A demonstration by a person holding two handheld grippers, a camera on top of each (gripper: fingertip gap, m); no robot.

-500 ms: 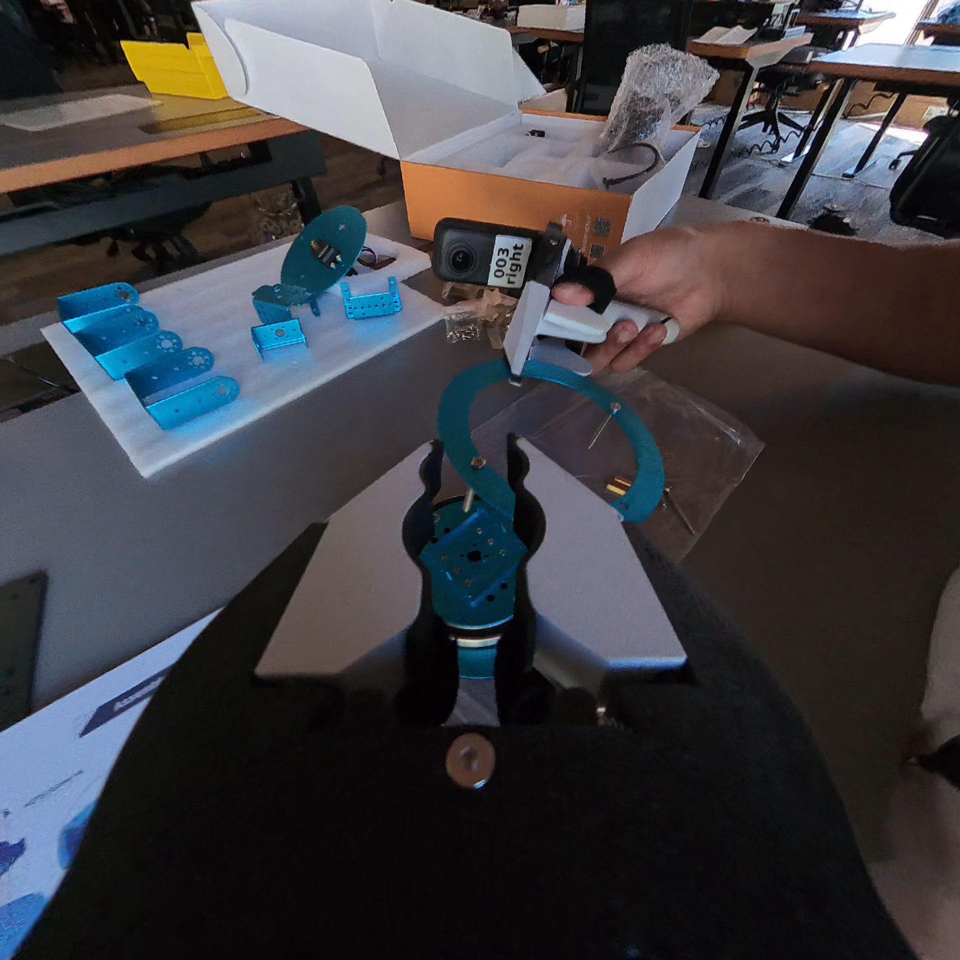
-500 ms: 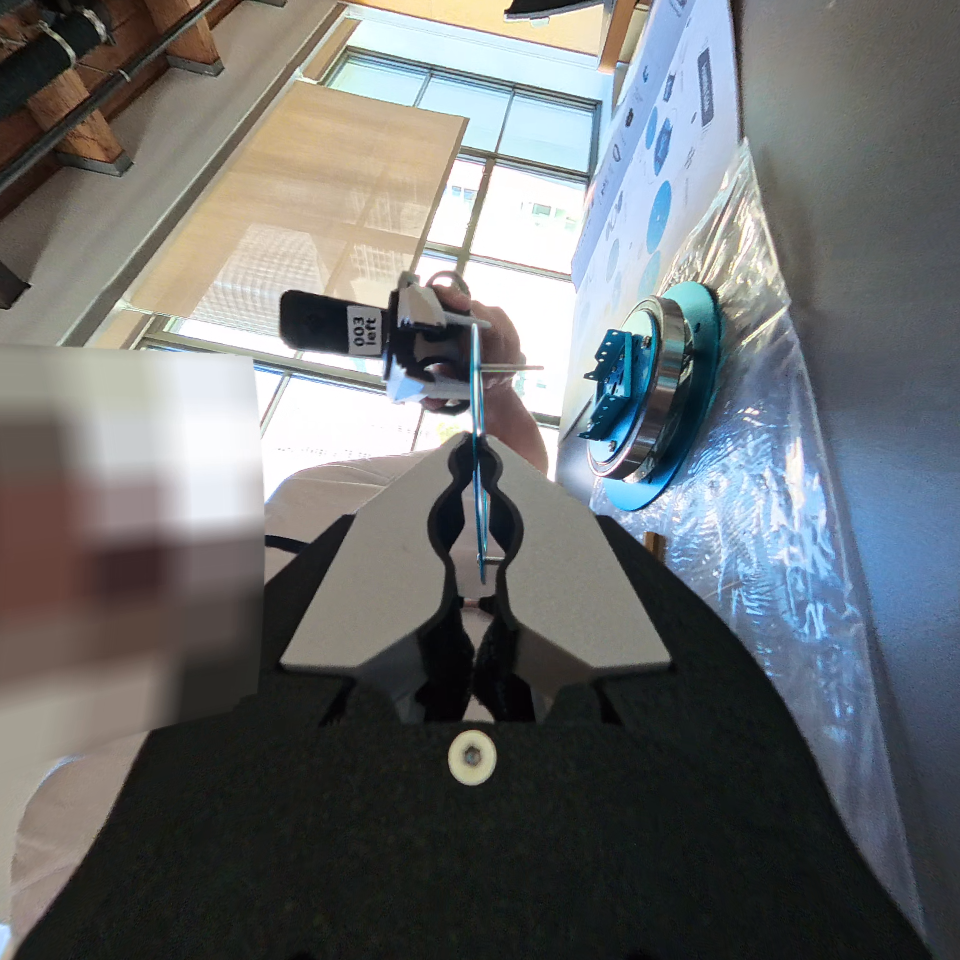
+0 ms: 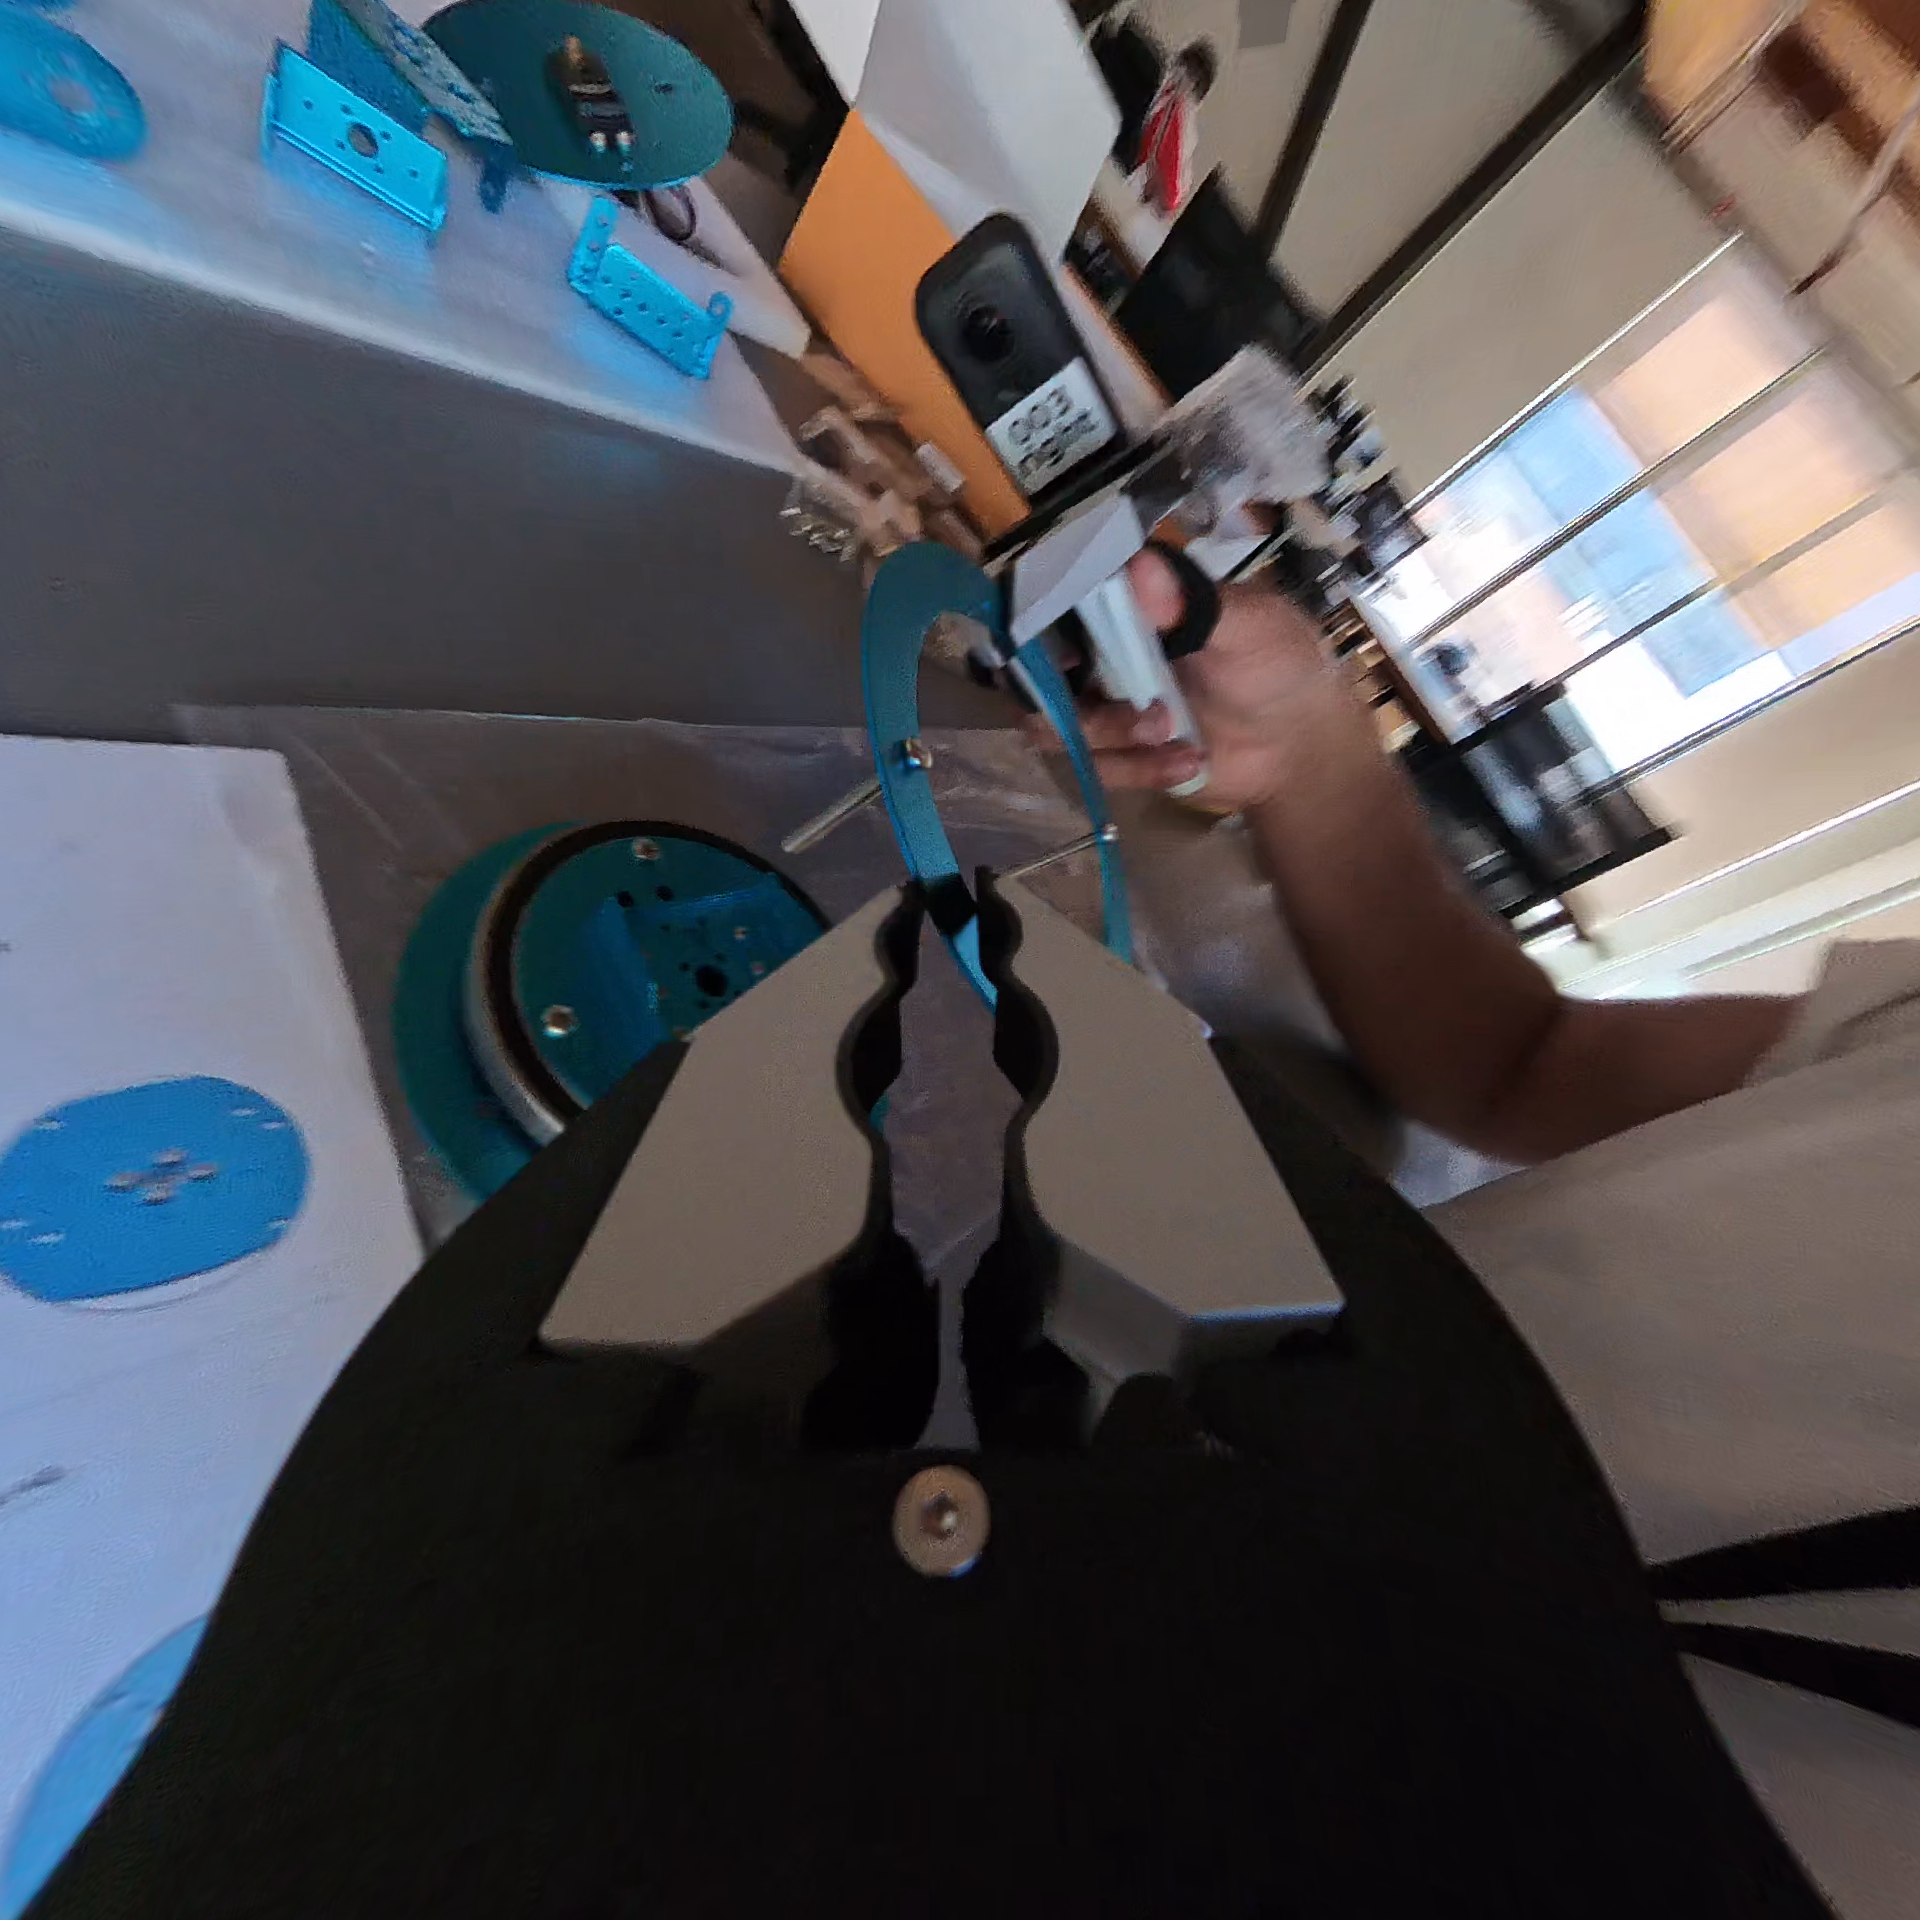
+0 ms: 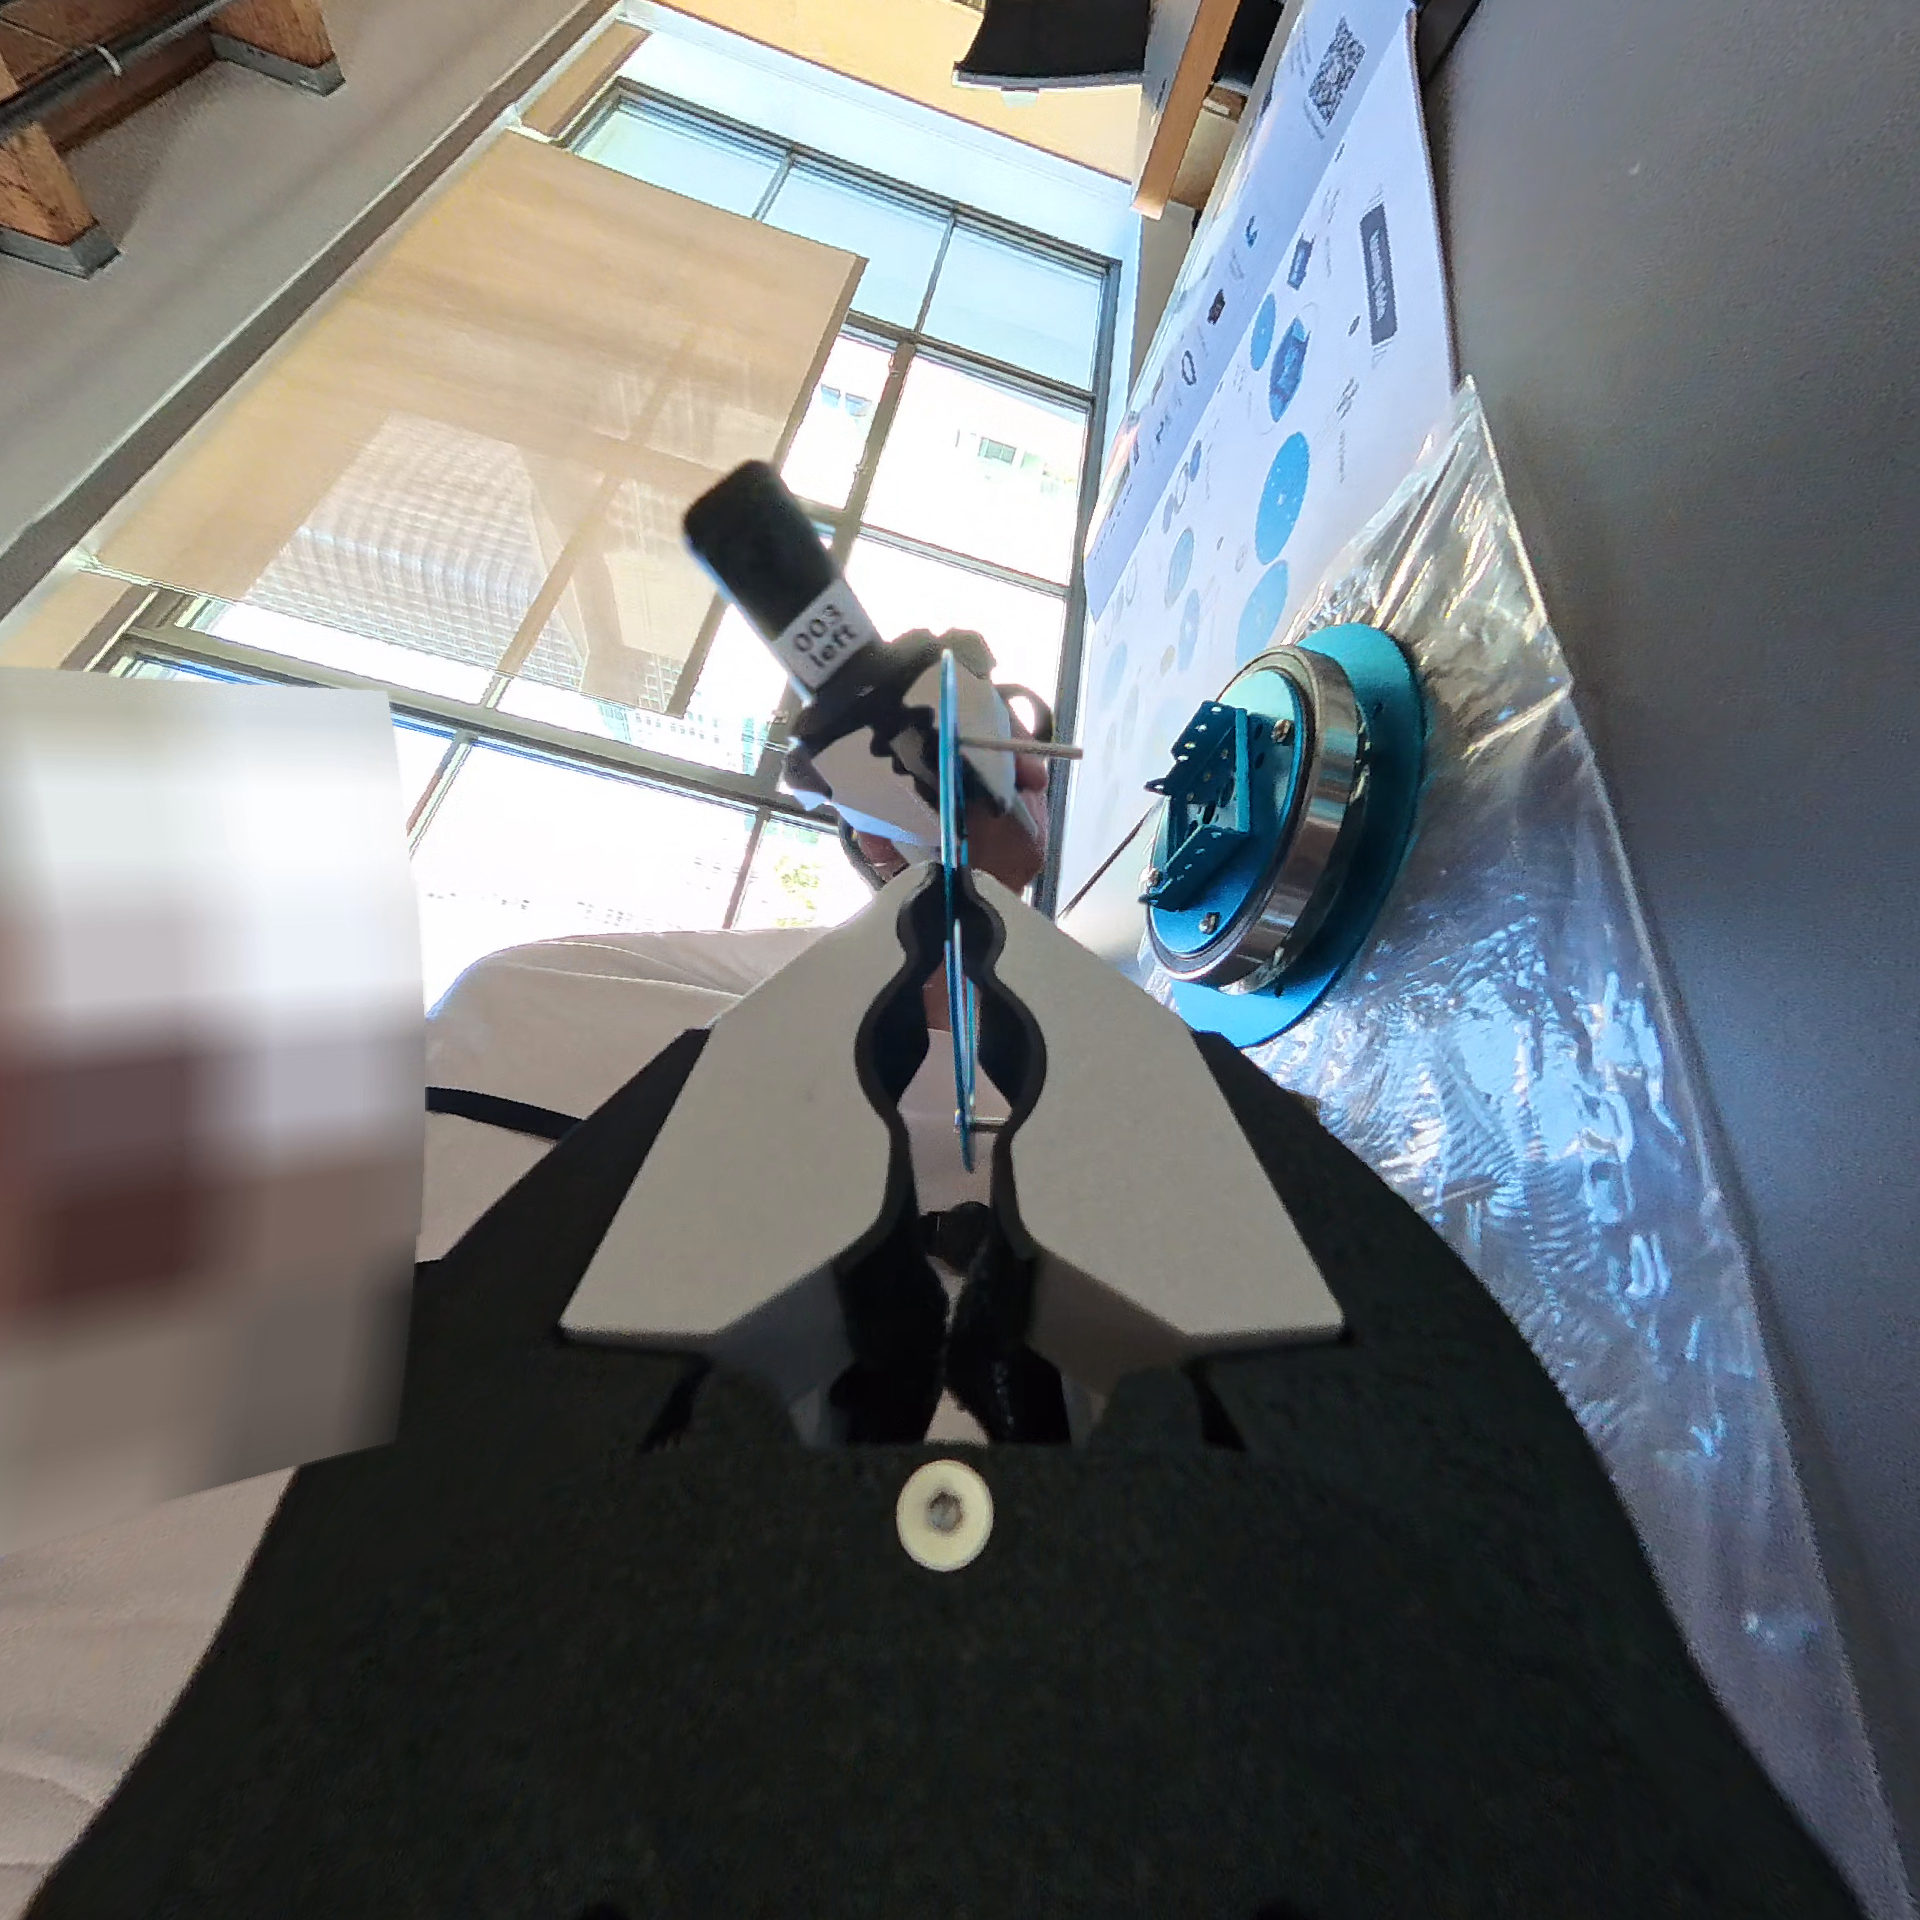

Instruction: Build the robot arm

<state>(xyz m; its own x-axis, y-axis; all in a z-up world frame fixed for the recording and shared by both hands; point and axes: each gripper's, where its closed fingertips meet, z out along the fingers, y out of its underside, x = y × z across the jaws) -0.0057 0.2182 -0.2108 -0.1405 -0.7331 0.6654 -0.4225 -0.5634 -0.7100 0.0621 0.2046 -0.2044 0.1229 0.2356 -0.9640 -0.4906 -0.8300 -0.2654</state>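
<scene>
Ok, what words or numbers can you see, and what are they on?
White sticker on a black camera: writing I won't repeat.
Second camera sticker: blurred.
Printed sheet with a square code: too small.

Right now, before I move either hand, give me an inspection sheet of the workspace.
Surface: grey table, partly under a clear plastic bag, a printed sheet and a white foam mat.
Job's things: blue ring held off the table, long screws through it; round blue base with a bracket on top lies on the bag.
Clutter: loose blue brackets and a blue disc on the mat; open orange-and-white box behind; small hardware beside it, blurred.
Grippers: left gripper shut on the ring's near edge; right gripper shut on its far edge.
Cables: nothing seen clearly.
Surroundings: windows, desks, a person's arm.
</scene>
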